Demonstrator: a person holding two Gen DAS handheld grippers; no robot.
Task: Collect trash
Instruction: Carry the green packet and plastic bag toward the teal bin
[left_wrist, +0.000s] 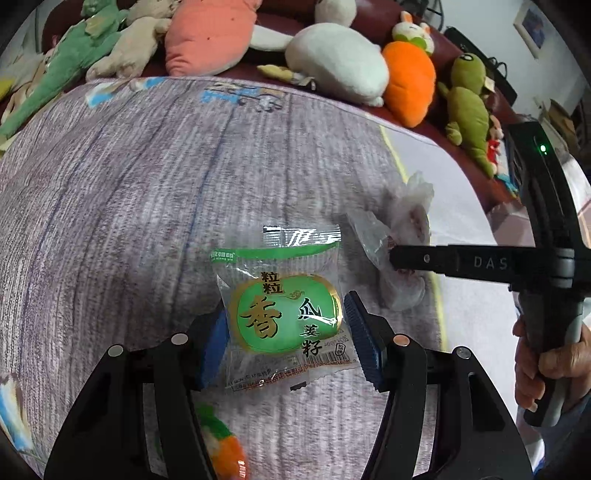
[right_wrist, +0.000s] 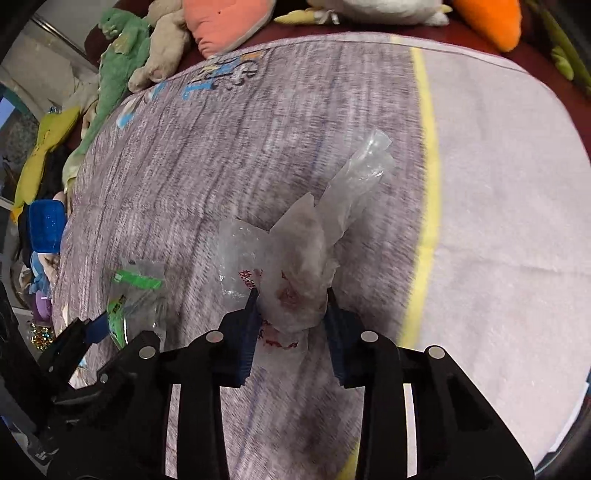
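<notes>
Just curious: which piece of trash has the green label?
The seed packet between the left claw's pads; the crumpled wrapper in the right claw is clear with red print.

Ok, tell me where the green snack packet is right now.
The green snack packet sits between the left gripper fingers in the left wrist view, above the purple mat, just left of the crumpled clear wrapper.

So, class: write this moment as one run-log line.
left gripper: shut on green snack packet | right gripper: shut on crumpled clear wrapper | surface: purple cloth
</notes>
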